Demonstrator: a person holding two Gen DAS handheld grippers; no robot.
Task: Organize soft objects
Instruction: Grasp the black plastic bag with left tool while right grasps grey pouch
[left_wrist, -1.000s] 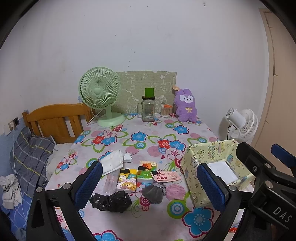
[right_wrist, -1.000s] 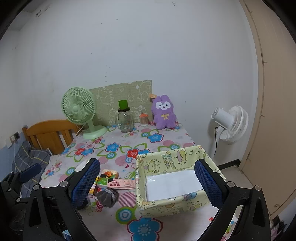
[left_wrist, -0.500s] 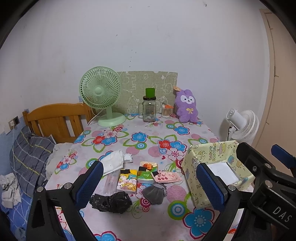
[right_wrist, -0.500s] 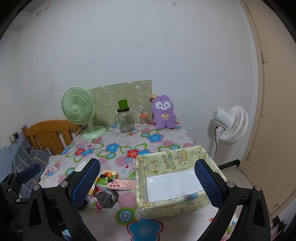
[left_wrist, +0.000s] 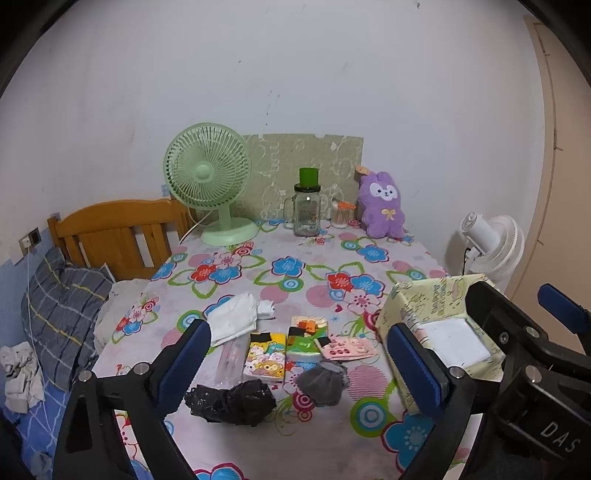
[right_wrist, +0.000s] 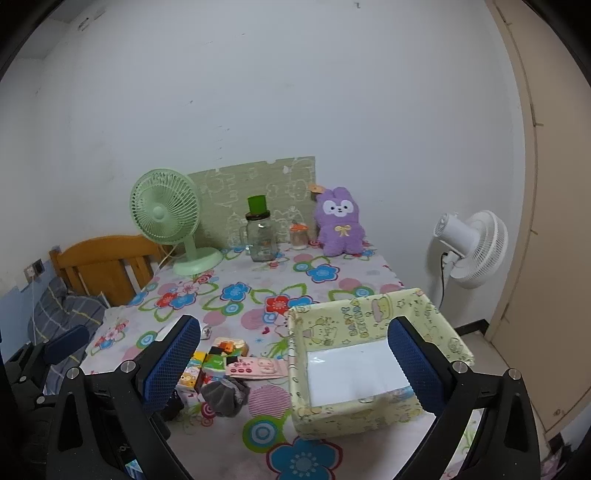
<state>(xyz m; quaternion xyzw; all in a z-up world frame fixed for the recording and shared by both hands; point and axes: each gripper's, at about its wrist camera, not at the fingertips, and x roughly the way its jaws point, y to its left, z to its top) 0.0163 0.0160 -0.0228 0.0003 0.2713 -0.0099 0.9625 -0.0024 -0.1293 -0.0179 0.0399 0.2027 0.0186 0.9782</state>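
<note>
Two grippers hover, fingers spread wide, nothing held; left gripper (left_wrist: 299, 363) just narrowed slightly, right gripper (right_wrist: 295, 360) over box (right_wrist: 373, 314). Soft items cluster left of box on worktop (left_wrist: 258, 273). Advice: descend onto grey sock (left_wrist: 321, 382), pinch mid-bulk, lift clear, then carry into box.

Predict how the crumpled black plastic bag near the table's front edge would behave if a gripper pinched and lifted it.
The black plastic bag looks crumpled and thin, so probably floppy and light, sagging when lifted. Its glossy film may slip between pads.
</note>
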